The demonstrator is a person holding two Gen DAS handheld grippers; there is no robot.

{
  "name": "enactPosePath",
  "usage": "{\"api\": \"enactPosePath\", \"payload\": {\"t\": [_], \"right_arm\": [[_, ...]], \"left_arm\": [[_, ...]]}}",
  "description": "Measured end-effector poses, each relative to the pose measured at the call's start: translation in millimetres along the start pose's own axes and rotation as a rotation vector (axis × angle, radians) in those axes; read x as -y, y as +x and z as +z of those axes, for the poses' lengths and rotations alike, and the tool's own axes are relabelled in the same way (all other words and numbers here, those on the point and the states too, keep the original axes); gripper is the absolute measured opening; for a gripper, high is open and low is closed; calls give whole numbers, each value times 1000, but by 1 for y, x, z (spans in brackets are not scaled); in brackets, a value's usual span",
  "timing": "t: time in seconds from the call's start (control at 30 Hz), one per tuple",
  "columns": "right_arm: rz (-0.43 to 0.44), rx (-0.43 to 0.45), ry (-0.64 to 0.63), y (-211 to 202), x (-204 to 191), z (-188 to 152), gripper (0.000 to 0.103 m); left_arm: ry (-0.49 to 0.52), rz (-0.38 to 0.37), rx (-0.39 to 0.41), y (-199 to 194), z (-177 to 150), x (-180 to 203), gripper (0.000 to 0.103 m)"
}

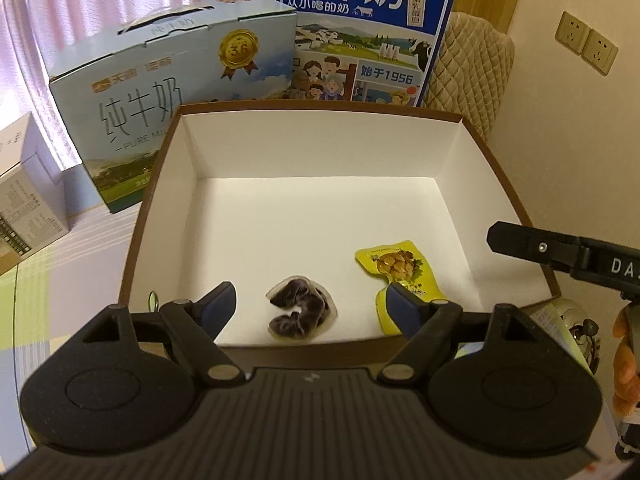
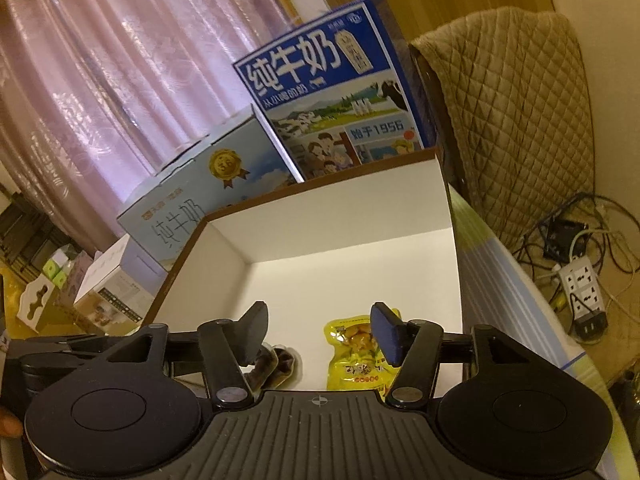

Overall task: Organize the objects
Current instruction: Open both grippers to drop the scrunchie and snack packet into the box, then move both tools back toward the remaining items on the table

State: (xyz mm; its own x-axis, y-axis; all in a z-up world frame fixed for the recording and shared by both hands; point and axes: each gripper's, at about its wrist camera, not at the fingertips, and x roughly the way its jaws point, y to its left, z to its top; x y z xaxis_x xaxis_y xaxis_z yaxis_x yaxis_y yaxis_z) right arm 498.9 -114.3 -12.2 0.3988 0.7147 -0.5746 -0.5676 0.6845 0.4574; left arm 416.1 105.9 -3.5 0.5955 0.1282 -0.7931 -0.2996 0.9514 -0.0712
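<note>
An open box with brown rim and white inside sits on the table. On its floor near the front lie a dark snack packet and a yellow snack packet. My left gripper is open and empty, hovering over the box's front edge with the dark packet between its fingers' line. My right gripper is open and empty above the same box; the yellow packet and dark packet lie below it. Its finger shows in the left wrist view.
A light blue milk carton case and a dark blue milk case stand behind the box. A white box is at the left. A quilted chair back and a power strip with cables are at the right.
</note>
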Motion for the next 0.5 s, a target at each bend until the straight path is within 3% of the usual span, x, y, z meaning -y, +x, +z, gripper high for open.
{"api": "enactPosePath", "payload": {"t": [0.5], "right_arm": [[24, 32, -99, -60, -26, -32, 64]], "left_arm": [[-62, -3, 50, -70, -43, 2, 79]]}}
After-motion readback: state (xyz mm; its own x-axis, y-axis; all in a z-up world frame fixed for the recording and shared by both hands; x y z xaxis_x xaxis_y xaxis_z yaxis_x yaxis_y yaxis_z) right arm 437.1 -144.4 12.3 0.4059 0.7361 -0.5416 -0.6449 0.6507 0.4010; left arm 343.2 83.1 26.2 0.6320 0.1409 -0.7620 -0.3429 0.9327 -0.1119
